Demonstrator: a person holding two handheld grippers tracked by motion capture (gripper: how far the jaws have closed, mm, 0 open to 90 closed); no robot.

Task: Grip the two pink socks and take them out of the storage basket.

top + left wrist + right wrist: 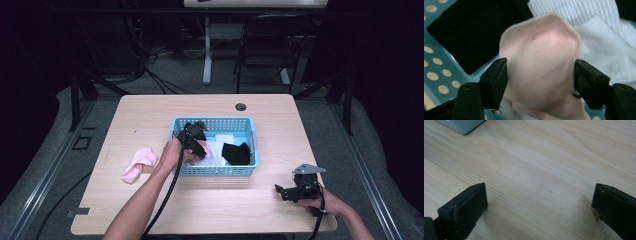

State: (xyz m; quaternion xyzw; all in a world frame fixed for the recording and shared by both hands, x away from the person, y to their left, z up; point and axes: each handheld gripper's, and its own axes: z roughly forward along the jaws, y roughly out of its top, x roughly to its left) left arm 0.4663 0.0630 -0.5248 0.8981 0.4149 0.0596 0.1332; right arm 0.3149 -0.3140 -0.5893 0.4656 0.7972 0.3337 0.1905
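Observation:
A blue mesh basket (215,120) stands mid-table with socks in it. My left gripper (192,142) reaches into its left side. In the left gripper view the jaws stand apart on either side of a pale pink sock (541,65), which bulges up and fills the gap of that gripper (540,75). Under the sock lie a black sock (469,30) and white socks (604,47). A second pink sock (139,164) lies on the table left of the basket. My right gripper (282,192) rests low near the front right, open (539,202) over bare wood.
The black sock (236,153) and white socks (216,152) lie in the basket's right half. A corner of the basket (461,126) shows at the top left of the right gripper view. A cable hole (240,107) sits near the table's far edge. A chair (265,45) stands beyond.

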